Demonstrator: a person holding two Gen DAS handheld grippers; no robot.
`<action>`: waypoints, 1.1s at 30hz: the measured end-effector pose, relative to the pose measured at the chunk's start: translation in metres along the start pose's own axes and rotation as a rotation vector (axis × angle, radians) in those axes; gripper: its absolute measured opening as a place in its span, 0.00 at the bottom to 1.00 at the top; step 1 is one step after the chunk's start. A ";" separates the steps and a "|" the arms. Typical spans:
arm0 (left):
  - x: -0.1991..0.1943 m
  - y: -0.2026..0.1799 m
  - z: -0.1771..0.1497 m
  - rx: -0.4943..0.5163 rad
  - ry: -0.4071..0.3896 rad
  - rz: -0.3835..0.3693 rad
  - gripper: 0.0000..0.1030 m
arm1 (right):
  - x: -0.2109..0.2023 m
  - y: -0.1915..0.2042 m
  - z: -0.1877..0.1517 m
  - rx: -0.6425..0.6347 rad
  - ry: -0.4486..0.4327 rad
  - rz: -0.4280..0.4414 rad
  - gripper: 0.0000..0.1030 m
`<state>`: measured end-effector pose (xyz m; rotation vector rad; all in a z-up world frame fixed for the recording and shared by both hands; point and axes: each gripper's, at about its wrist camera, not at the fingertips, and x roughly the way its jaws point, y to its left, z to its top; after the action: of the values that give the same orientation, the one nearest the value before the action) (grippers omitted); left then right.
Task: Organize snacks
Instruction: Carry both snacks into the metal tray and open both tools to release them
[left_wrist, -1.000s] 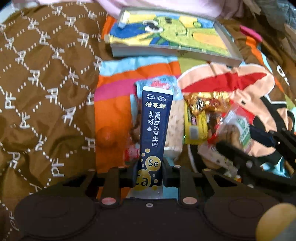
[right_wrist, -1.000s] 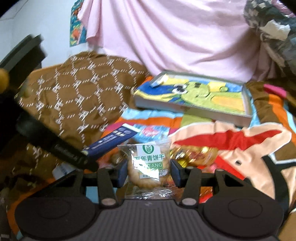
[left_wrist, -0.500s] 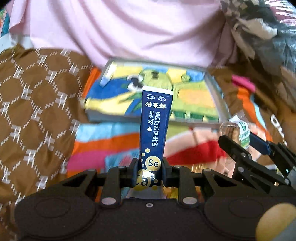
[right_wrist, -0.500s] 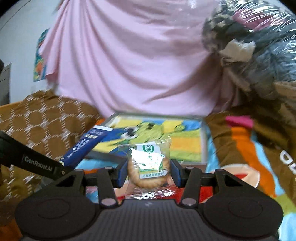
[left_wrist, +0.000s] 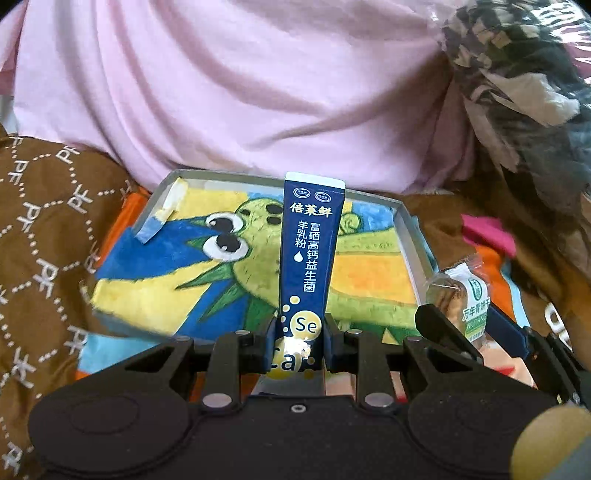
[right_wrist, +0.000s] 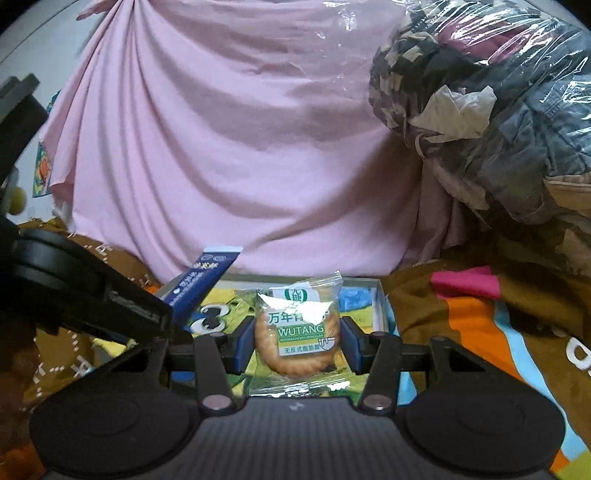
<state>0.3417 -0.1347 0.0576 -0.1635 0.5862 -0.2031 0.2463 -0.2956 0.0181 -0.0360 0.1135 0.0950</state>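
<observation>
Both grippers moved up from the snack pile; tray (left_wrist: 406, 236) now centre frame, w/ pink cloth (left_wrist: 258, 92) behind. My left gripper (left_wrist: 299, 347) clamps the blue sachet (left_wrist: 310, 254), upright. Right gripper (right_wrist: 297, 347) grips the biscuit pack (right_wrist: 297, 332).

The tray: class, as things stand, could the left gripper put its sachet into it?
Probably yes. The left gripper is shut on the sachet, and the tray lies open just ahead with nothing between them.

Our right claw (right_wrist: 297, 345) clamps a clear-wrapped round biscuit packet (right_wrist: 297, 332) upright between its blue pads (right_wrist: 245, 345). Beyond it lies the shallow cartoon-printed tray (right_wrist: 380, 306). At left, our left claw (right_wrist: 177, 325) carries a dark blue sachet (right_wrist: 201, 282), tilted. Pink cloth (right_wrist: 229, 147) hangs behind.
</observation>
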 end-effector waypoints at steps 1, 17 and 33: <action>0.005 -0.001 0.003 -0.007 -0.011 0.002 0.26 | 0.004 -0.001 0.001 0.005 -0.009 0.000 0.51; 0.110 0.016 0.033 -0.033 0.038 0.124 0.26 | 0.095 -0.021 -0.032 0.095 0.061 0.024 0.52; 0.115 0.025 0.031 -0.046 0.026 0.134 0.56 | 0.099 -0.020 -0.035 0.084 0.118 -0.046 0.84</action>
<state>0.4562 -0.1351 0.0163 -0.1658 0.6258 -0.0621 0.3421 -0.3081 -0.0277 0.0401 0.2340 0.0423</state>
